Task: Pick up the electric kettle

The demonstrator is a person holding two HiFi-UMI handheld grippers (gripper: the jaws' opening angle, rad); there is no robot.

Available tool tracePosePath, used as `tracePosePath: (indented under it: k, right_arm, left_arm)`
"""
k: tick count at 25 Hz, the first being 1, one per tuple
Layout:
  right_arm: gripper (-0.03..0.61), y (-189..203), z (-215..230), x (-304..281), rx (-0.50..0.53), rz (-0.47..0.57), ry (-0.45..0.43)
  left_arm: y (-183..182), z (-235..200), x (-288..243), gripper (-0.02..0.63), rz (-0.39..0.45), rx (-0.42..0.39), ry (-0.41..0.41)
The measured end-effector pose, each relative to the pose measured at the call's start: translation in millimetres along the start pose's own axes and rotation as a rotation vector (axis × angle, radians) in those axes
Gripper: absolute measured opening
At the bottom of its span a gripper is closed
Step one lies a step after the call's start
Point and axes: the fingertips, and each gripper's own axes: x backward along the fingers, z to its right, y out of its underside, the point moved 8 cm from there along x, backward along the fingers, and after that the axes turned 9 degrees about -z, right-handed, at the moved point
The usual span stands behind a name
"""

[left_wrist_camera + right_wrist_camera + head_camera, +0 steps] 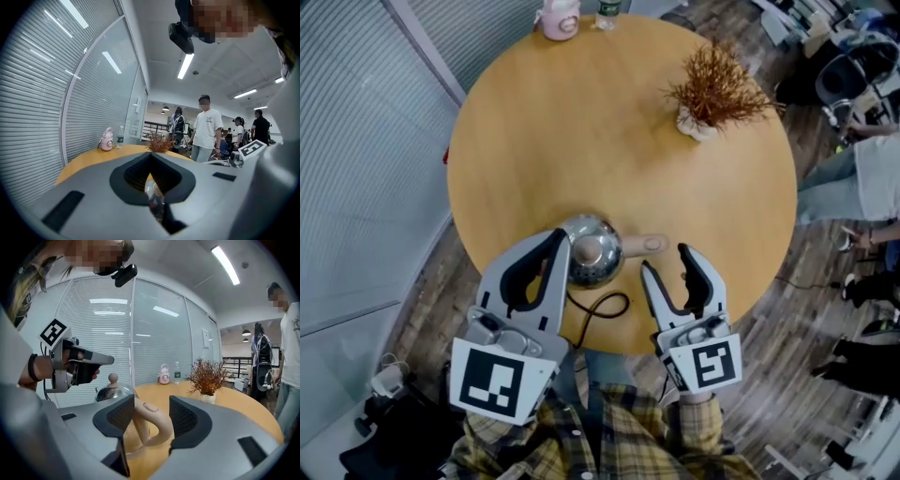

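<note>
Round pale-wood table (581, 122), near edge: the left gripper (558, 239) is pinched closed, empty. The right gripper (664, 260) is spread, the beige curved handle (157, 416) of the polished steel electric kettle (592, 251) between its jaws, unclamped. Likely heavy, rigid and slick, so grip the handle. Beyond stands a dried brown plant (712, 89).

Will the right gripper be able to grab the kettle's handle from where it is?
Probably yes. The right gripper is open, and its own view shows the handle of the kettle between its jaws, nothing blocking. The left gripper is on the kettle's other side.
</note>
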Motion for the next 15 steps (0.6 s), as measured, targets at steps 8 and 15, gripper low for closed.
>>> tracePosePath:
  k: [8, 15]
  right_arm:
    - [0.241, 24.6, 6.9, -15.5, -0.023, 0.006, 0.004]
    - [0.25, 37.4, 15.8, -18.6, 0.01, 0.01, 0.005]
  left_arm:
    - [6.4, -6.5, -7.4, 0.002, -0.01, -0.001, -0.016]
    - [10.5, -11.3, -12.1, 0.002, -0.014, -0.005, -0.021]
